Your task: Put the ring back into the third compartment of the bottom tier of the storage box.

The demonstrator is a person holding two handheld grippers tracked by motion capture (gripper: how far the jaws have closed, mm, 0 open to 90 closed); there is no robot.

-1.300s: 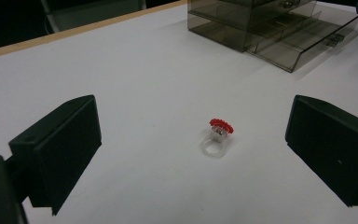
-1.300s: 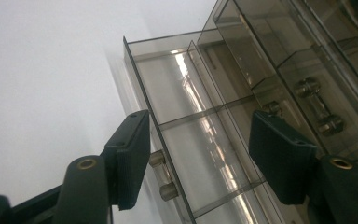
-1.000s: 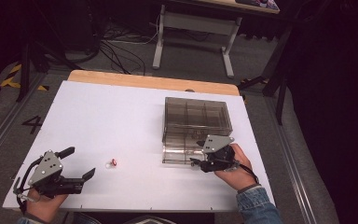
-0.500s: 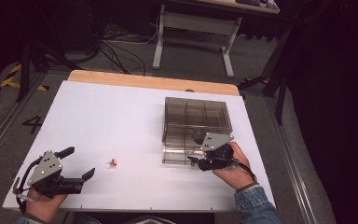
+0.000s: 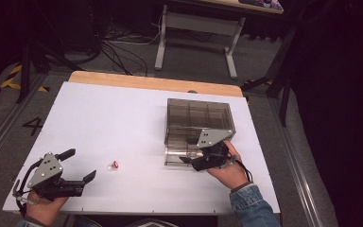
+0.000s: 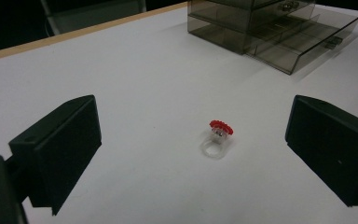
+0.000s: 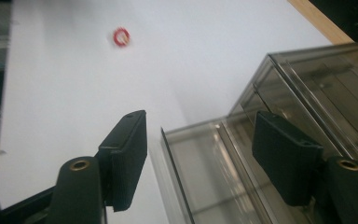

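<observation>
High view: ring (image 5: 114,165) mid-table, unobstructed.

Ring (image 5: 113,165) on table (image 5: 123,113) — left of drawer box (image 5: 198,130); well apart.

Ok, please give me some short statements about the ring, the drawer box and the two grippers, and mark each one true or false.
1. The red-topped ring lies on the white table. True.
2. The left gripper grips the ring. False: its jaws stand open, apart from the ring.
3. One drawer of the smoky clear drawer box is pulled out. True.
4. The right gripper is beside the ring. False: it is at the drawer.
</observation>
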